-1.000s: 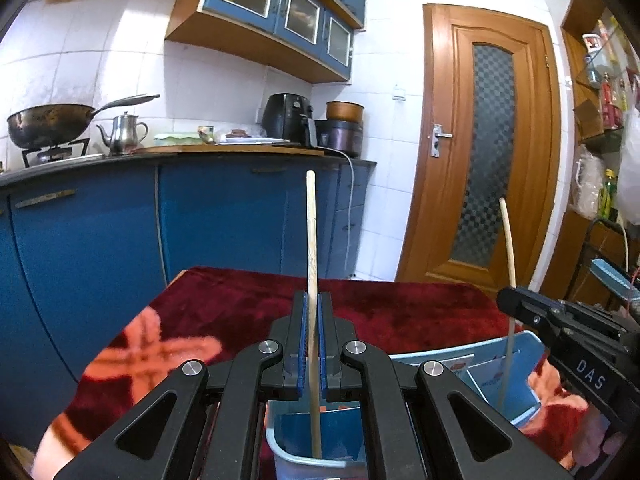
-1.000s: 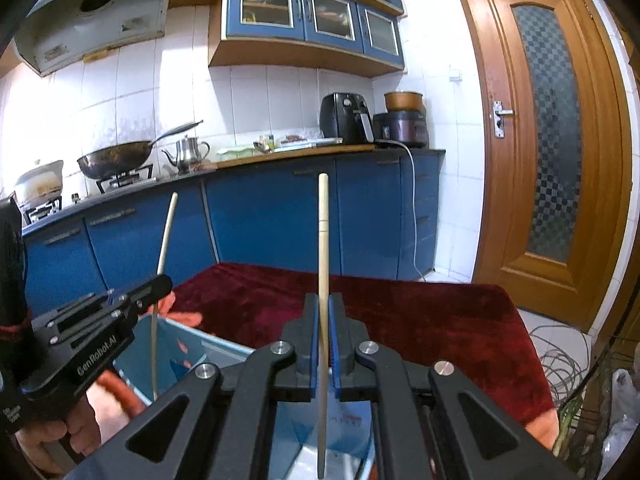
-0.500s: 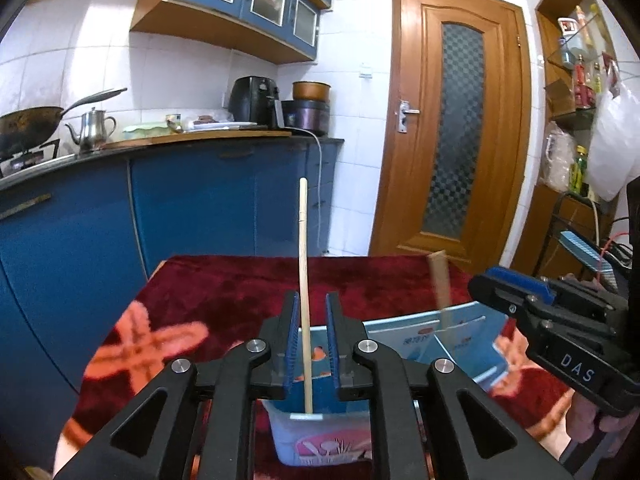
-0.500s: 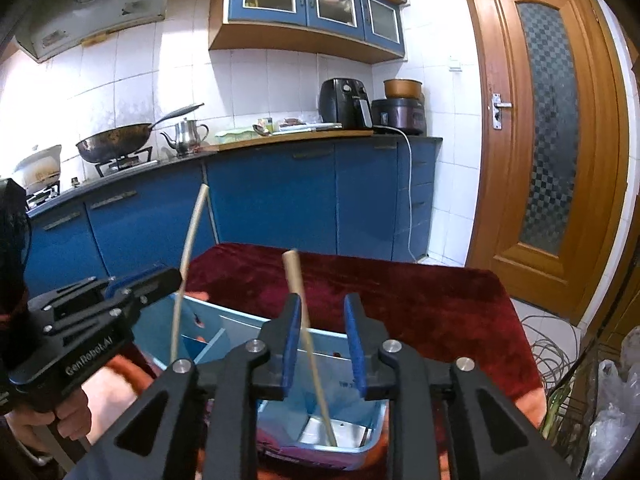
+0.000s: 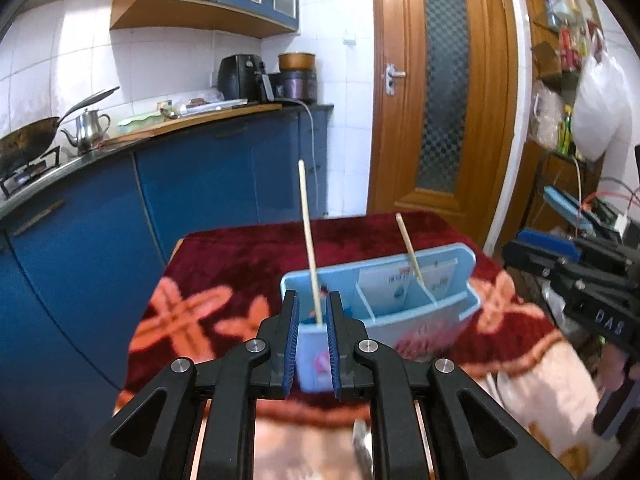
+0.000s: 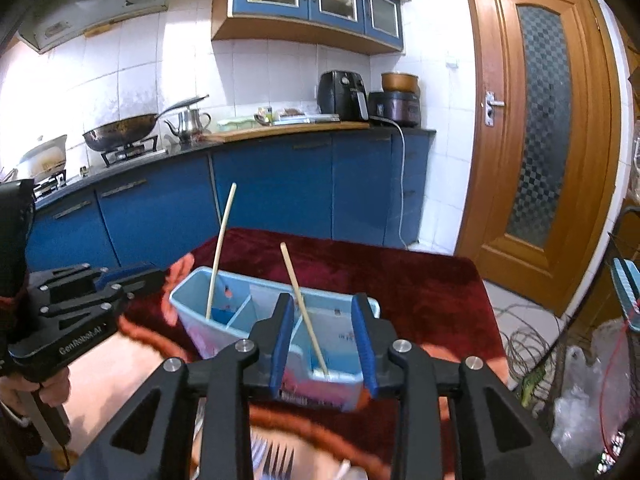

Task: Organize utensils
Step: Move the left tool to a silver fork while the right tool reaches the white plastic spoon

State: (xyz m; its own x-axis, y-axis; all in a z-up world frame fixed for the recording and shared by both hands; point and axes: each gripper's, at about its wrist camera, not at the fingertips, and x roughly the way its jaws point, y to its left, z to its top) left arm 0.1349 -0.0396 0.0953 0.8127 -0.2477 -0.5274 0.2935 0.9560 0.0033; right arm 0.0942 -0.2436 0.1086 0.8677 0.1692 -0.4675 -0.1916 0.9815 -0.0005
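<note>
A light blue divided utensil holder (image 5: 432, 300) (image 6: 188, 300) stands on the red patterned cloth. One wooden chopstick (image 5: 308, 236) (image 6: 220, 248) stands in its left compartment, another (image 5: 409, 248) (image 6: 302, 304) leans in the right one. My left gripper (image 5: 313, 312) is open just behind the holder's left end, its jaws apart on either side of the left chopstick without touching it. My right gripper (image 6: 322, 320) is open and empty behind the right end. Each gripper shows at the edge of the other's view (image 5: 576, 268) (image 6: 80, 300).
A fork (image 6: 276, 460) and a spoon (image 5: 362, 440) lie on the cloth near the front edge, partly hidden by the grippers. Blue kitchen cabinets (image 6: 280, 184) stand beyond the table, a wooden door (image 6: 540, 140) to the right, cables and bags (image 6: 580, 380) on the floor at right.
Both grippers opened and let go of their chopsticks, which now rest in the holder. Both grippers have drawn back and up from the holder.
</note>
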